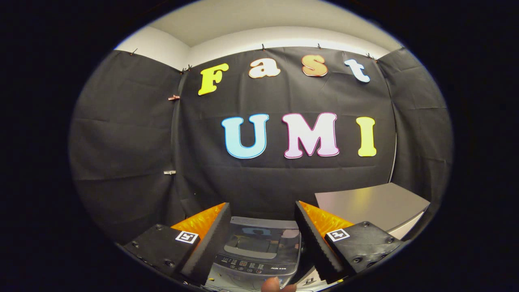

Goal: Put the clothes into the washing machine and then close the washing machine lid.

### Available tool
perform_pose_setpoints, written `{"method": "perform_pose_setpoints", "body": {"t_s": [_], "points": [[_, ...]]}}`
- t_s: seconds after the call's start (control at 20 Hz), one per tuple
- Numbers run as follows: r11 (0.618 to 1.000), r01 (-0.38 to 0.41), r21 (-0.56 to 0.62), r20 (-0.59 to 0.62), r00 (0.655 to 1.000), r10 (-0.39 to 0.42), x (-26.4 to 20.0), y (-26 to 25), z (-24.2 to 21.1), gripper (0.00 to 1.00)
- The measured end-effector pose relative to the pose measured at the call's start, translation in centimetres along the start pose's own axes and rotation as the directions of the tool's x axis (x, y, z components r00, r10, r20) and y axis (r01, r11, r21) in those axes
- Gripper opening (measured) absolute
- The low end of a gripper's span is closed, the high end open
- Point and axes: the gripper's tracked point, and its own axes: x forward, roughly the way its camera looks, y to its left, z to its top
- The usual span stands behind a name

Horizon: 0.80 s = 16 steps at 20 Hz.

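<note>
Gripper point(262, 239): held high, aimed level at the booth wall; fingers spread wide, nothing between them.
Washing machine point(259, 253): small top-loader, seen below and between the fingers; control panel nearest, lid behind it.
Lid point(259, 239): appears down, flat over the tub, reflecting the wall.
Clothes: none seen outside the machine; cannot tell whether any lie inside.
Grey table point(373, 205): just beyond the right finger, top bare as far as seen.
Fingertip point(271, 285): a person's, at the base of the gripper.
Step in hand: unsettled; fits either a closed machine awaiting loading or a load in and the lid shut again.
Next move: not to be ruled from this alone; calls first for confirming the tub's contents.
</note>
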Motion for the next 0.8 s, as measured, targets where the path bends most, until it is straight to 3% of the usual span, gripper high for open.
{"method": "perform_pose_setpoints", "body": {"t_s": [0.5,0.8], "points": [[0.997,0.005,-0.072,0.056,0.998,-0.001,-8.3,-1.9,3.6,0.99],[0.997,0.056,-0.058,0.076,0.996,-0.052,-11.5,-4.7,4.1,0.99]]}}
